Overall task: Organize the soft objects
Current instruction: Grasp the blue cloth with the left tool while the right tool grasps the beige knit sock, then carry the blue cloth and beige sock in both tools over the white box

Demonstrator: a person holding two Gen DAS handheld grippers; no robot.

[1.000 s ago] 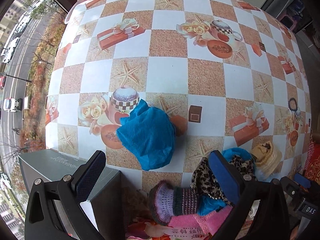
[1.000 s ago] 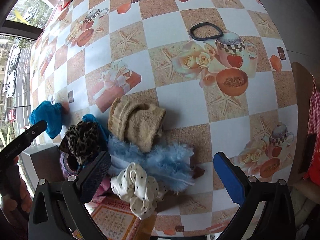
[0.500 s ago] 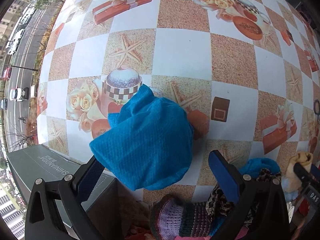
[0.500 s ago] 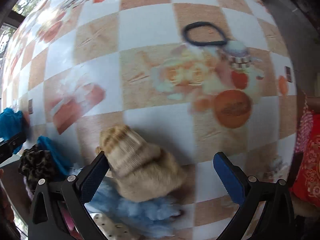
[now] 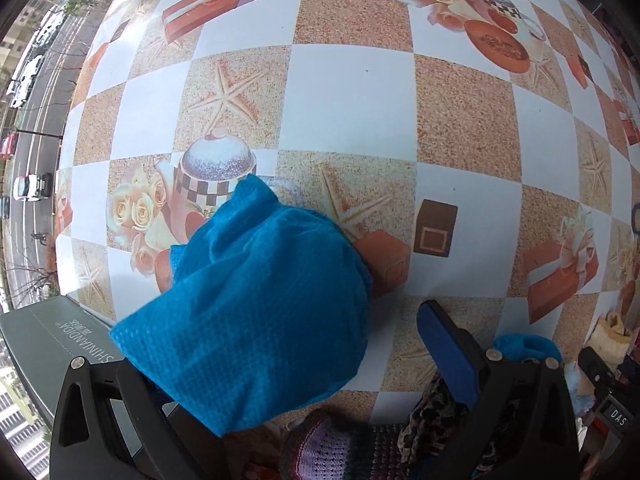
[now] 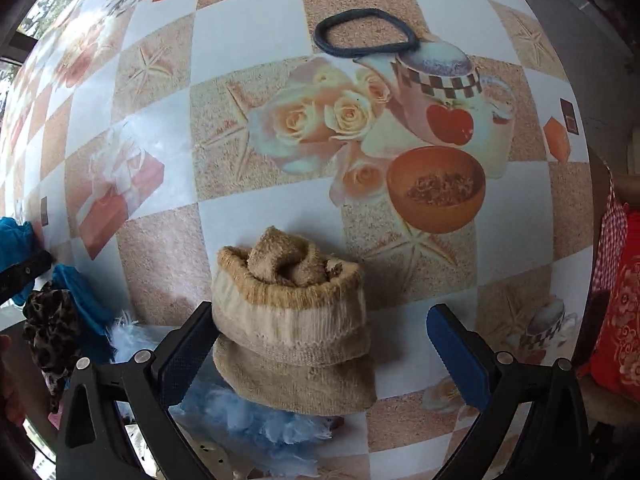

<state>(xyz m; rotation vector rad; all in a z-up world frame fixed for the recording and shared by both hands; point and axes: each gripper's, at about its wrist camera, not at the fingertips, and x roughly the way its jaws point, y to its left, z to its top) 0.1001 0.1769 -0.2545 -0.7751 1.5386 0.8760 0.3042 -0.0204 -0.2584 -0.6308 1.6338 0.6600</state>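
The left gripper (image 5: 280, 344) is spread wide around a blue cloth (image 5: 260, 304) lying on the patterned tablecloth (image 5: 352, 96), nothing pinched, while the right gripper (image 6: 320, 344) is likewise held apart around a tan knit sock bundle (image 6: 292, 320), with a dark hair band (image 6: 366, 34) seen farther off.

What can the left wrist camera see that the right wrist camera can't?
Only the left wrist view shows the dark box at the table edge, the street with cars outside, the striped knit piece, and the left gripper open around most of the blue cloth.

Only the right wrist view shows the dark hair band, the fluffy light-blue item, and the right gripper open around the tan knit hat.

Both show the patterned tablecloth, the leopard-print fabric, the hat and the blue cloth.
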